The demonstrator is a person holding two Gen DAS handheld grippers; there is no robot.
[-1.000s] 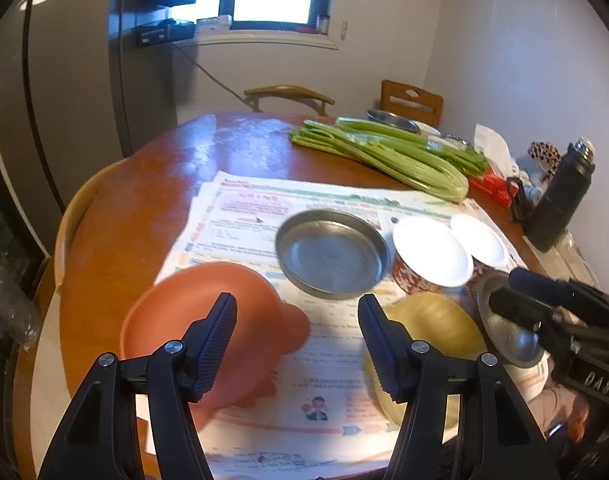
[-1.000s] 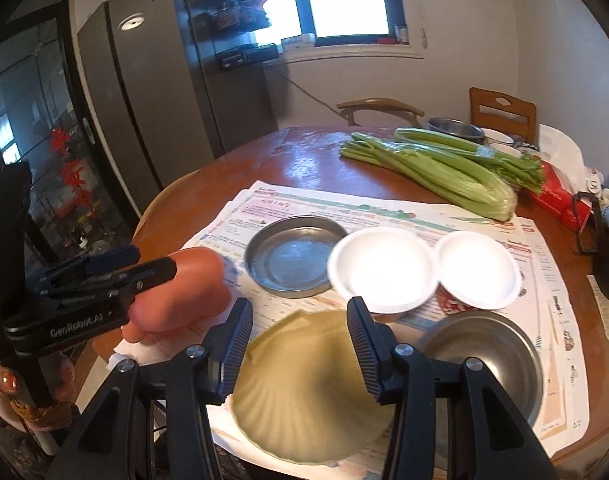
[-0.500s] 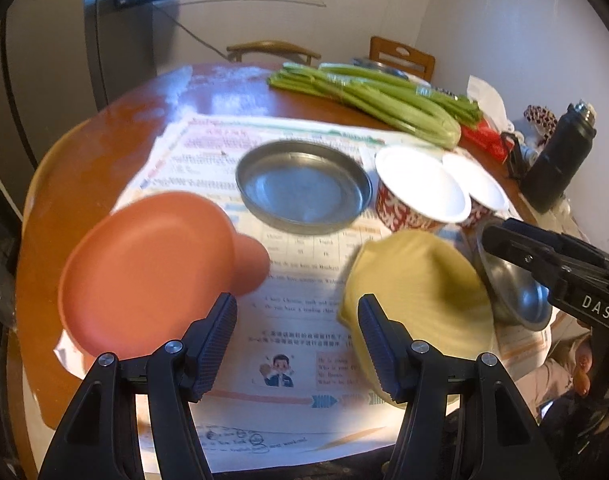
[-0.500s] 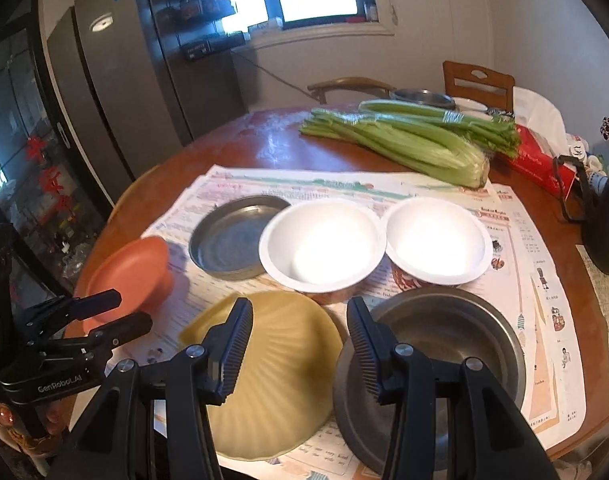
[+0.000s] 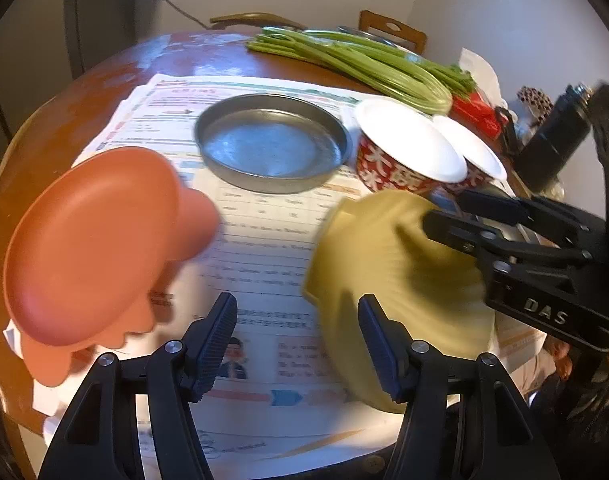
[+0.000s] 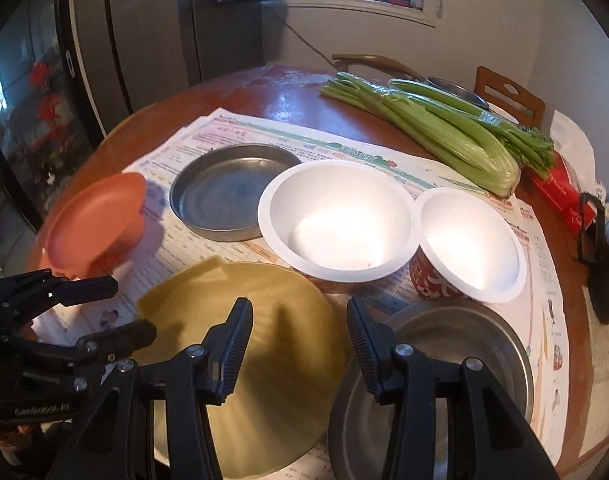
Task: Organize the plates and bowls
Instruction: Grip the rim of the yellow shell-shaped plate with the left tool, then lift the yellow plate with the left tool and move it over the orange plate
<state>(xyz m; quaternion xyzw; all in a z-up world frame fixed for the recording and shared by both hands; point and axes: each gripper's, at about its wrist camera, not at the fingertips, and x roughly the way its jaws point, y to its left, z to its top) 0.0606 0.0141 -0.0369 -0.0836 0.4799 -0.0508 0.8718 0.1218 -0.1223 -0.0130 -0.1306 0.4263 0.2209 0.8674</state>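
A: Ahead of the left gripper (image 5: 296, 308), in the left wrist view: contents?
B: Fingers spread, nothing pinched. Orange plate (image 5: 92, 240) off the left finger, yellow plate (image 5: 384, 264) off the right. Steel pan (image 5: 272, 148), large paper bowl (image 5: 408, 148) and small paper bowl (image 5: 480, 156) beyond.
A: Right wrist view?
B: Right gripper (image 6: 300, 308) fingers apart, empty, over the yellow plate. Steel bowl (image 6: 456, 344) under the right finger.
A: Progress?
B: Nothing stacked. By my judgement, all the sorting remains.

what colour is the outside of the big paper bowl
Red with white characters on the big paper bowl, clearest in the left wrist view.
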